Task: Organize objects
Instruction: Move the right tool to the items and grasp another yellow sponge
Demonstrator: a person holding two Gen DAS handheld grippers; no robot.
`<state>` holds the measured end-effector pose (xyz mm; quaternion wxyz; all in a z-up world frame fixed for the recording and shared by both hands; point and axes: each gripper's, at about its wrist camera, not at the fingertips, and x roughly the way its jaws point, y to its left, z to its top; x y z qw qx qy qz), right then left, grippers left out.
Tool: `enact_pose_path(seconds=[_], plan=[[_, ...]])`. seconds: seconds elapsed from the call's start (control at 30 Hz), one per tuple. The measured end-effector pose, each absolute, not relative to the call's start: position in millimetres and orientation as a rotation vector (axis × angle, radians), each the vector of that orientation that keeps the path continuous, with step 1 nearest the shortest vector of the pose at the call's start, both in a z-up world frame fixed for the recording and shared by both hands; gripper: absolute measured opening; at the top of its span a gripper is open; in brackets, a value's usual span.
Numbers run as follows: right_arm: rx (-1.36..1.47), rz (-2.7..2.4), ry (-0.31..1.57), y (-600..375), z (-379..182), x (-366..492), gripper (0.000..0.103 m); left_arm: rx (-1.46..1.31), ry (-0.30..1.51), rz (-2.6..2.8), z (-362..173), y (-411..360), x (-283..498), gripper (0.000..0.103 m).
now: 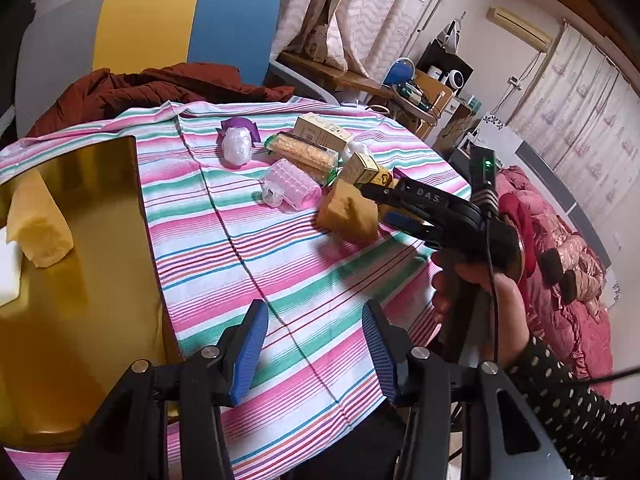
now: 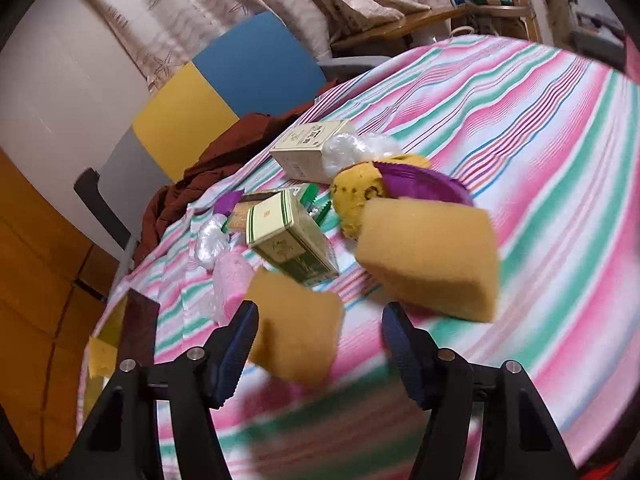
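Note:
A clutter of objects lies on the striped tablecloth (image 1: 256, 256): a pink hair-roller pack (image 1: 290, 184), small cartons (image 1: 322, 132), a clear plastic wad (image 1: 237, 145) and orange-brown sponges (image 1: 350, 214). My left gripper (image 1: 316, 348) is open and empty over bare cloth near the front edge. My right gripper (image 2: 318, 344) is open; one sponge (image 2: 294, 326) sits between its fingers against the left pad, a second sponge (image 2: 430, 256) lies just beyond. In the left wrist view the right gripper (image 1: 384, 204) reaches the sponge from the right.
A gold tray (image 1: 80, 272) at the left holds a pale yellow sponge (image 1: 38, 224) and a white block (image 1: 8, 268). A purple dish (image 2: 424, 186) with a yellow sponge (image 2: 358, 194) lies behind. A chair (image 1: 152, 28) with a brown jacket stands behind the table.

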<state>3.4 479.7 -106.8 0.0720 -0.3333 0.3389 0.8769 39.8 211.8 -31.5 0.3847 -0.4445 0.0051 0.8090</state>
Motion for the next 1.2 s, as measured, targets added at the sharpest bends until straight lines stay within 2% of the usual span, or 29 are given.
enact_pose_path(seconds=[0.23,0.43,0.5,0.57,0.63,0.97,1.07,1.2], plan=[[-1.065,2.689,1.154,451.3,-113.1,4.0,0.067,-1.133,-0.026,2.085,-29.3,210.7,35.5,0.049],[-1.099,2.816,1.066,425.1,-101.7,25.8,0.071,-1.139,-0.01,2.077,-30.7,217.2,34.9,0.049],[-1.04,2.798,0.974,433.1,-94.7,33.9,0.072,-1.147,-0.013,2.071,-32.7,218.2,35.1,0.049],[-0.97,2.754,0.89,446.7,-87.4,41.8,0.08,-1.158,-0.014,2.068,-35.0,219.5,34.5,0.049],[-0.928,2.708,0.855,463.3,-83.3,47.3,0.083,-1.173,-0.019,2.062,-37.6,221.3,33.6,0.049],[-0.925,2.532,0.782,513.9,-99.6,17.8,0.083,-1.17,0.044,2.033,-37.4,238.8,38.4,0.049],[-0.957,2.555,0.825,511.2,-101.9,19.7,0.083,-1.16,0.057,2.031,-36.0,242.9,37.2,0.049],[-1.017,2.626,0.777,485.7,-101.2,32.9,0.084,-1.176,0.048,2.025,-38.8,246.2,32.0,0.049]])
